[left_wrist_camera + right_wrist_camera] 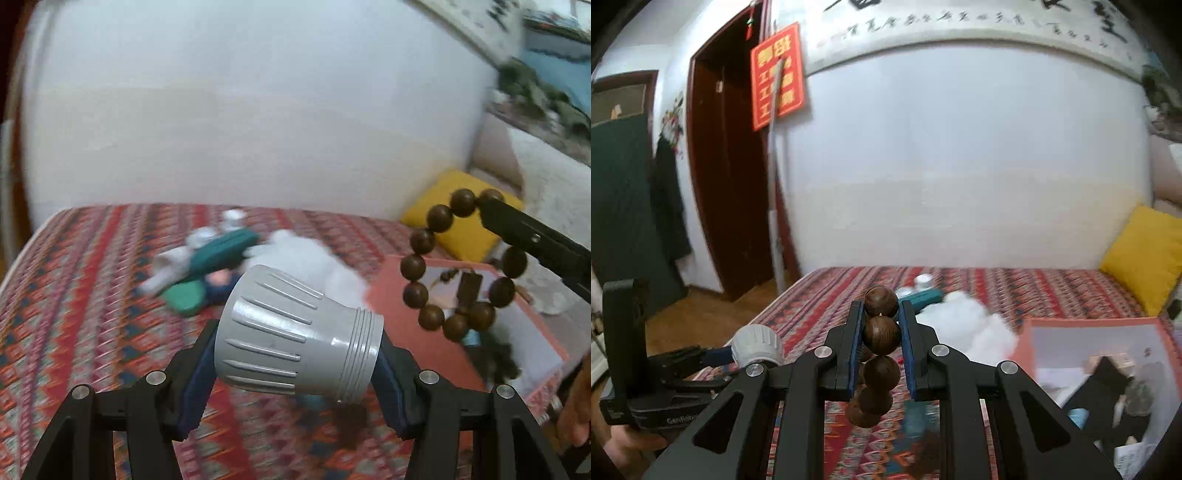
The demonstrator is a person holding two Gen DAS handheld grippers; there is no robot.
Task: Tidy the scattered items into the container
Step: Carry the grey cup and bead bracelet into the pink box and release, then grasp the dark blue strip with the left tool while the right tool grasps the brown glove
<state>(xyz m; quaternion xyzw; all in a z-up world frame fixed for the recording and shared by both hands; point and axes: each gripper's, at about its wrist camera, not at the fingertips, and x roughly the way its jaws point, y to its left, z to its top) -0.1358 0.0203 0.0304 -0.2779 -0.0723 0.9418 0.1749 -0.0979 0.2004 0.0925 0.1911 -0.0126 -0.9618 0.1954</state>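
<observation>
My left gripper is shut on a grey ribbed plastic cap, held on its side above the patterned bedspread; the same grey cap shows at the lower left of the right wrist view. My right gripper is shut on a string of brown wooden beads, which dangles below the fingers. That bead loop hangs over a red-rimmed box at the right. The box holds several dark items. A heap of green, white and dark things lies on the bed beyond.
A white fluffy object lies beside the box. A yellow cushion rests against the white wall at the right. In the right wrist view a dark doorway and wooden floor lie left of the bed's edge.
</observation>
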